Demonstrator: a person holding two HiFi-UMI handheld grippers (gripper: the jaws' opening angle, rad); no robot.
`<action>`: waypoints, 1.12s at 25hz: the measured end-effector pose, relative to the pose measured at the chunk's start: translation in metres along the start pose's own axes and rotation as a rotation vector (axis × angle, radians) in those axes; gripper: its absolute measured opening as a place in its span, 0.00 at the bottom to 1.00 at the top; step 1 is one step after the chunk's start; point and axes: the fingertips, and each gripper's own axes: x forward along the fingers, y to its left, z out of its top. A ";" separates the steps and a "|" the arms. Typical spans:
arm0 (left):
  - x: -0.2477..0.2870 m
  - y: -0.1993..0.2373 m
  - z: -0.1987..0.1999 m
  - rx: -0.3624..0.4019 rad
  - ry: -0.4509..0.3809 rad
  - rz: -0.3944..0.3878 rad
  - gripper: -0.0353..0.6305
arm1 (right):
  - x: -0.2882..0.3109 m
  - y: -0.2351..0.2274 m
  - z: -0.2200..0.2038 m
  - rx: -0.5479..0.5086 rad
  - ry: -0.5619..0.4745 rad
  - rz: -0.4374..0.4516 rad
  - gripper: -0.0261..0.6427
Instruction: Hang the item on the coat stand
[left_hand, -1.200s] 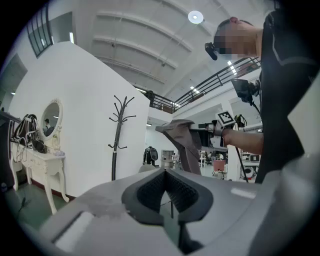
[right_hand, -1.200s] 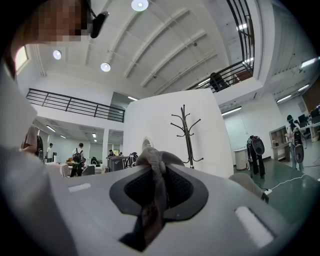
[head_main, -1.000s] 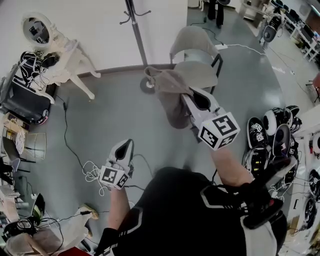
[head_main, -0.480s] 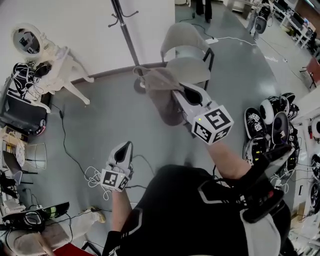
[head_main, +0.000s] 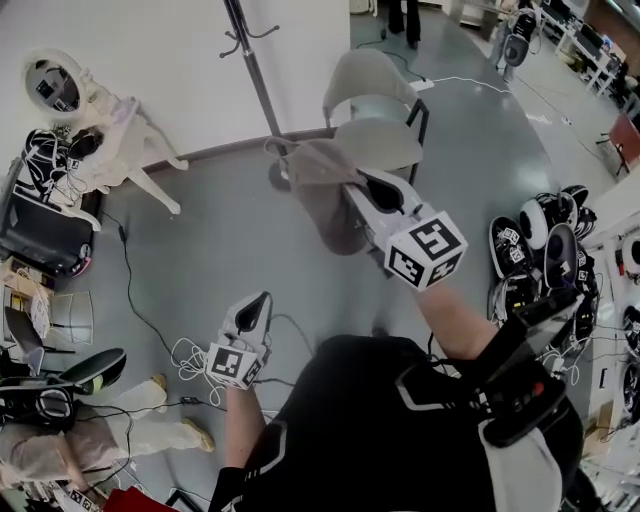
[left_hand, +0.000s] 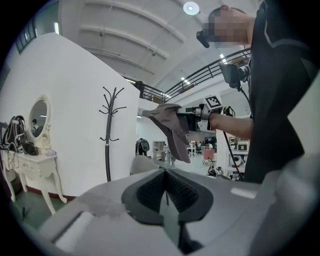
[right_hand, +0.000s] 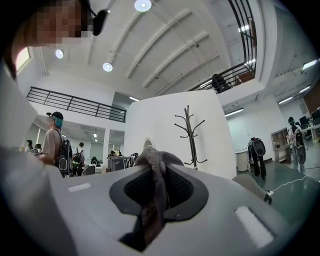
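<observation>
Currently held item: a grey garment (head_main: 322, 190), up in the air at the middle of the head view, above the floor (head_main: 210, 240).
Grip on item: the right gripper (head_main: 356, 190) has its fingers clenched on a bunched fold of the cloth. In the right gripper view the fold runs down the middle between the two pads. A knot of cloth shows above the tips, and a tail drops toward the bottom of the frame.
Item's long axis: in the left gripper view it hangs from the gripped top edge. The axis is close to vertical, leans toward the lower right, and narrows to a tip at the bottom.
Item's pointing: the top edge juts out flat to the left of that frame, toward the coat stand (left_hand: 107, 135). In the head view the free end reaches from the fingers toward the upper left, toward the stand's foot.
Coat stand: black, upright in front of a white wall (head_main: 150, 40), apart from the garment.
Left gripper (head_main: 262, 302): lower left of centre in the head view, fingers closed on each other with nothing between them.
Chair (head_main: 375, 100): grey, right of the stand's foot.
Oval mirror (head_main: 50, 85): upper left of the head view.
</observation>
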 end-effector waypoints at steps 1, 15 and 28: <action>-0.002 0.002 -0.001 0.001 0.002 -0.001 0.09 | 0.002 0.003 0.000 -0.001 0.001 -0.002 0.12; -0.035 0.023 -0.017 0.005 0.003 -0.058 0.09 | 0.020 0.038 -0.005 -0.022 -0.009 -0.051 0.12; -0.009 0.061 -0.025 0.023 0.070 -0.026 0.09 | 0.071 0.011 -0.002 0.000 -0.041 -0.025 0.12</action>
